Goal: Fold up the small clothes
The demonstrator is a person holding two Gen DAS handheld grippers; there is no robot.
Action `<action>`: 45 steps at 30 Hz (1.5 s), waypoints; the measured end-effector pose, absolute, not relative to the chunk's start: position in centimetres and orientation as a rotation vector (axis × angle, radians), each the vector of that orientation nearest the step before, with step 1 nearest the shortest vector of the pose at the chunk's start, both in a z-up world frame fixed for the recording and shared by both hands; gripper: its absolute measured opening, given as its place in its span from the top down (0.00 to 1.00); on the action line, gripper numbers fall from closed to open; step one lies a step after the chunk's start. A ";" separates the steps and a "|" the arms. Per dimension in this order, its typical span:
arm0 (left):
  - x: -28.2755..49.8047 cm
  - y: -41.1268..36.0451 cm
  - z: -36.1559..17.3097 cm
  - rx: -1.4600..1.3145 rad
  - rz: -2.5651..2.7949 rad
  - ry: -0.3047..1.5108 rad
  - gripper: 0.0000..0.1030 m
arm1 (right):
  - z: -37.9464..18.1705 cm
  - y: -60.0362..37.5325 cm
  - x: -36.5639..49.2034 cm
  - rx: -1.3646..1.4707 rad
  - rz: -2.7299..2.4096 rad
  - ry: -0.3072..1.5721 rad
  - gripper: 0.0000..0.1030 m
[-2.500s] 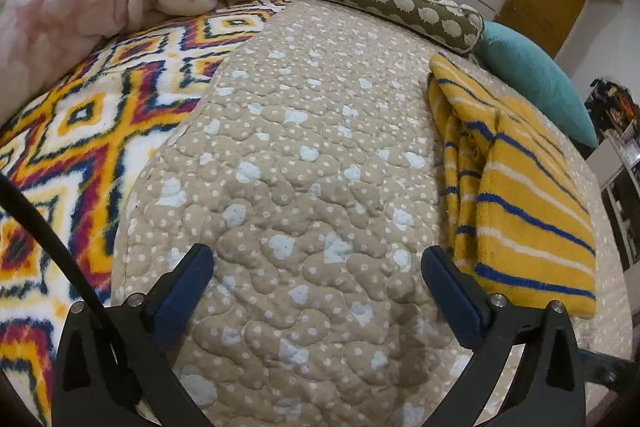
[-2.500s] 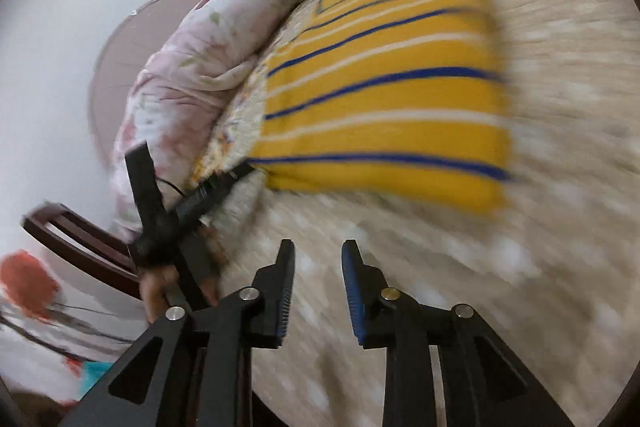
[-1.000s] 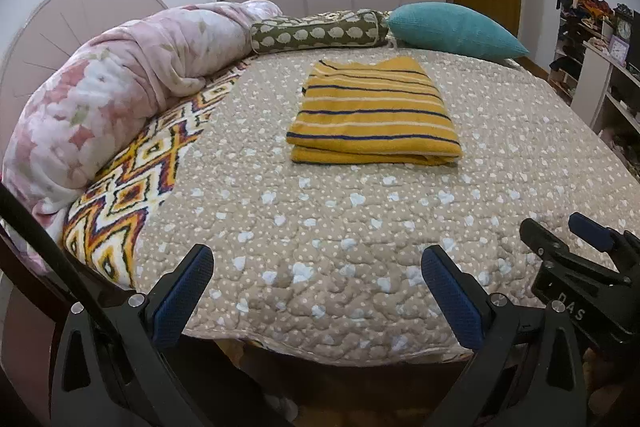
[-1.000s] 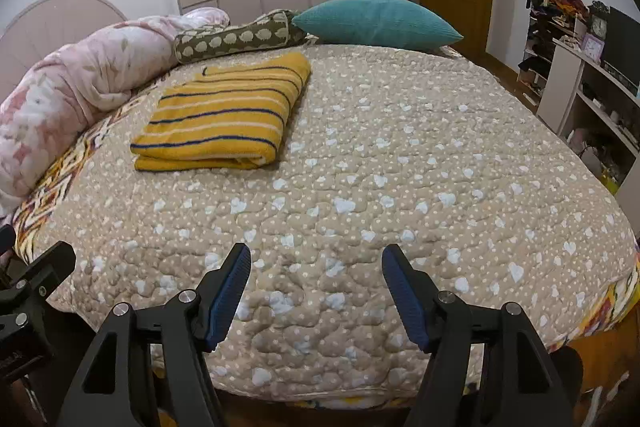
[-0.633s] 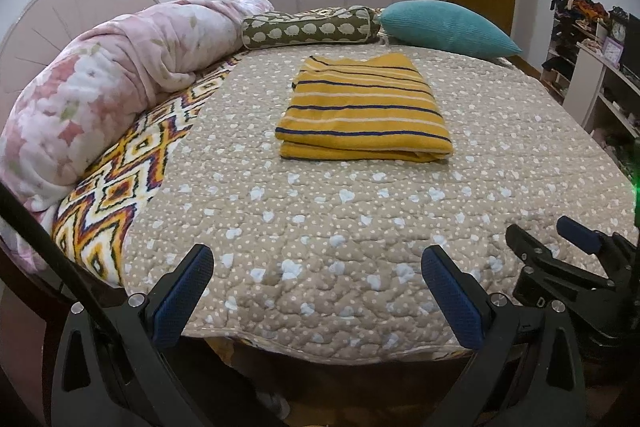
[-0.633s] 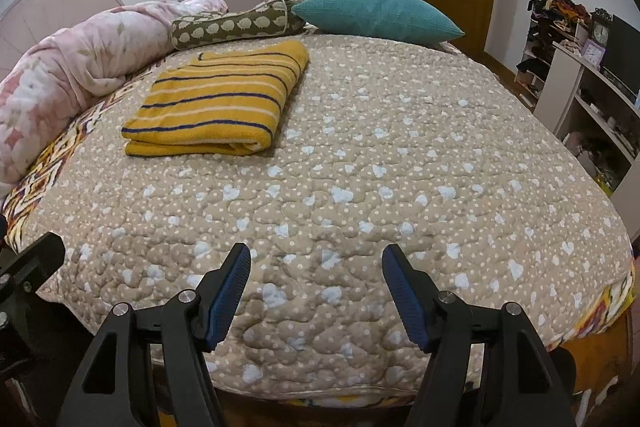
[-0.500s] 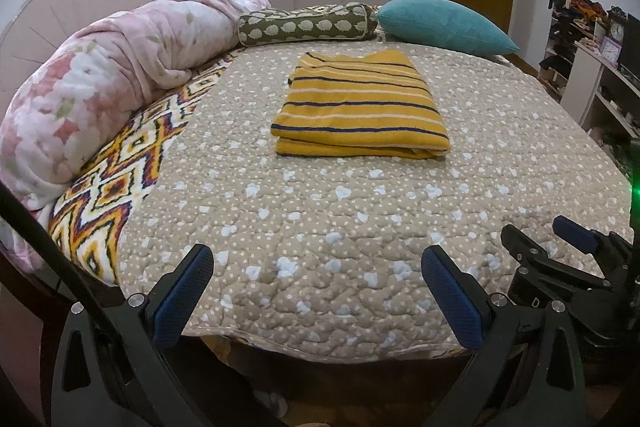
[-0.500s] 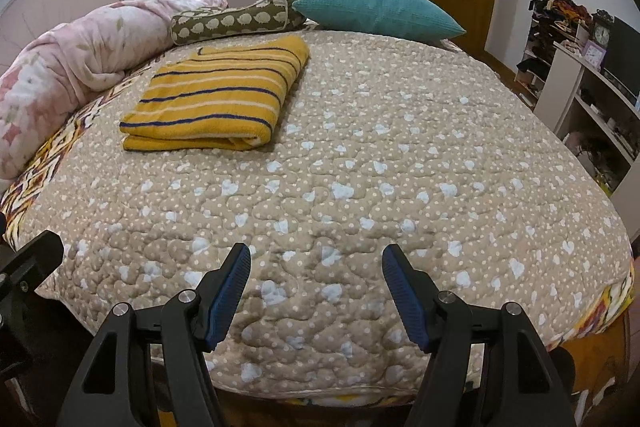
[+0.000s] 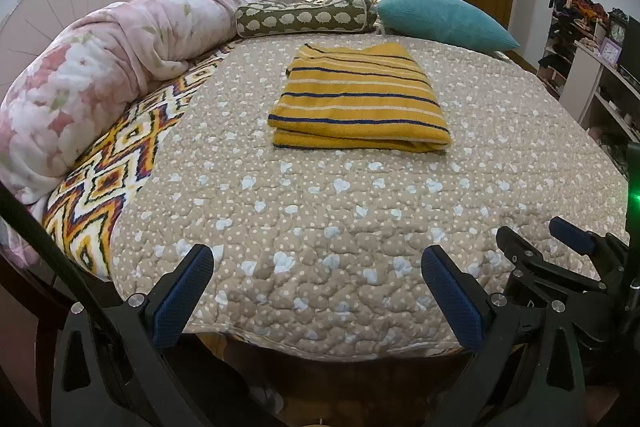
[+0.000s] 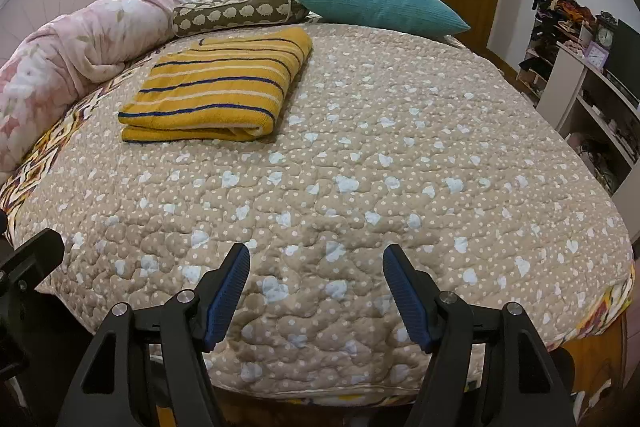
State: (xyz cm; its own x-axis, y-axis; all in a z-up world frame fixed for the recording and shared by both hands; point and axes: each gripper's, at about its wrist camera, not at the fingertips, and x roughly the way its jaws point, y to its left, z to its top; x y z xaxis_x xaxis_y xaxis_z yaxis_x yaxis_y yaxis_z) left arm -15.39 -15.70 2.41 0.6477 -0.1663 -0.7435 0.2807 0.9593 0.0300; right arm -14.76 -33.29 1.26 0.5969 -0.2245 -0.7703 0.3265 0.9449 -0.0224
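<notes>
Folded garment: yellow knit with blue and pale stripes, folded flat, lying on the bed toward its far side.
Bed quilt: beige, quilted, dotted with pale hearts; carries the garment.
Surroundings: pink floral blanket rolled along the left edge; patterned bolster and teal pillow beyond the garment.
Left hand-held gripper: jaws wide apart, empty, at the near bed edge.
Right hand-held gripper: jaws wide apart, empty, well apart from the garment.
</notes>
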 end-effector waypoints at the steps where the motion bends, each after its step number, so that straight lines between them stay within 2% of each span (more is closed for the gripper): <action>1: -15.4 -15.7 2.4 0.147 -0.255 0.830 0.00 | 1.2 -33.2 -14.8 0.125 -0.322 0.875 0.28; 45: -14.5 -15.1 0.4 0.112 -0.263 0.920 0.00 | -0.1 -33.1 -14.5 0.120 -0.315 0.914 0.27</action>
State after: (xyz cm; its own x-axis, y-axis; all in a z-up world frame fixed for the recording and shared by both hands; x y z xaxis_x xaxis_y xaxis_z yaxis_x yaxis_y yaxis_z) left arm -14.50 -15.12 0.43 0.5763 -0.1763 -0.7980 0.2719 0.9622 -0.0162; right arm -14.55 -33.11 -0.13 0.5685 -0.2170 -0.7936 0.3184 0.9475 -0.0310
